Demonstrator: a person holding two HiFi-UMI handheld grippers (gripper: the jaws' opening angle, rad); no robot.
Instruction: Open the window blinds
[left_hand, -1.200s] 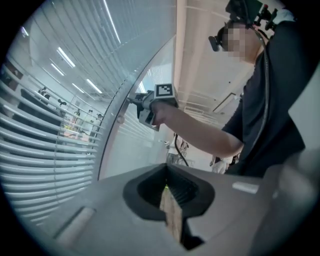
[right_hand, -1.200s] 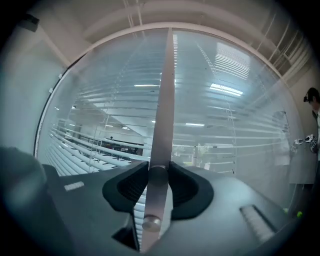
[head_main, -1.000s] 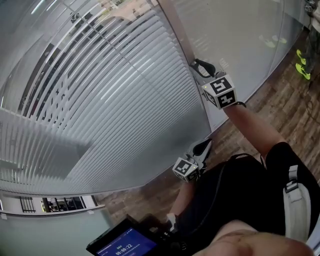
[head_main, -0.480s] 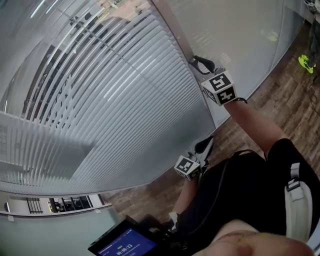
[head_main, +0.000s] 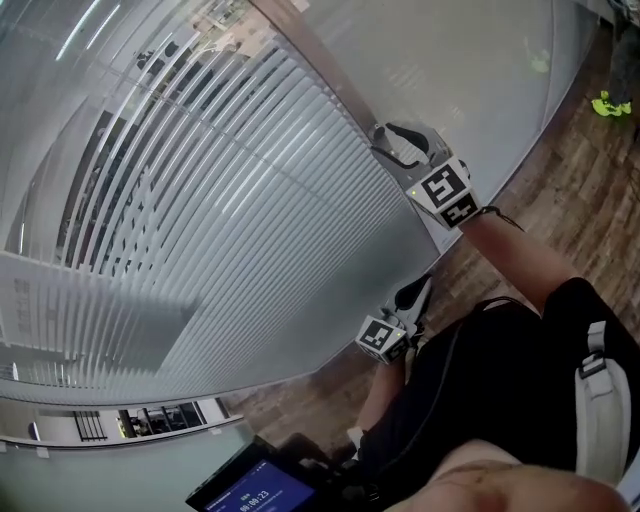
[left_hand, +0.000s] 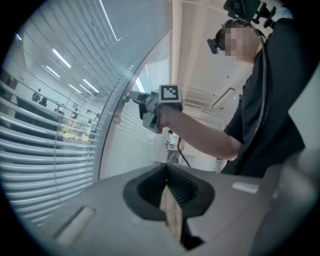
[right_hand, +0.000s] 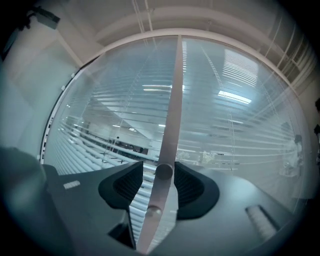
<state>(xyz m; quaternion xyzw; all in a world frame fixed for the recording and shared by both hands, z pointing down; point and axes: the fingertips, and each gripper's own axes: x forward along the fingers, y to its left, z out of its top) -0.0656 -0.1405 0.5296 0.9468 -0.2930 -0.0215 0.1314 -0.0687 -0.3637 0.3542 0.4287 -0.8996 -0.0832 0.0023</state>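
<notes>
Grey slatted window blinds (head_main: 200, 220) hang behind curved glass, their slats tilted with dark gaps at the left. A pale frame post (head_main: 330, 70) borders them on the right. My right gripper (head_main: 385, 140) is at that post. In the right gripper view the post (right_hand: 172, 100) carries a small round knob (right_hand: 164, 171). The knob sits between the opening jaws of my right gripper (right_hand: 164, 167), with a gap on its left side. My left gripper (head_main: 420, 285) hangs lower by my body, shut on nothing (left_hand: 167, 172). From there I see the right gripper (left_hand: 134, 99) held at the post.
A plain glass panel (head_main: 470, 80) continues right of the post. Wooden floor (head_main: 560, 170) runs along the foot of the glass. Someone's yellow-green shoe (head_main: 610, 103) is at the far right. A lit screen (head_main: 250, 495) sits at the bottom edge, by my dark shirt.
My right gripper has shifted slightly along the post, and the head view has tilted a little. The left gripper has stayed low by my body.
</notes>
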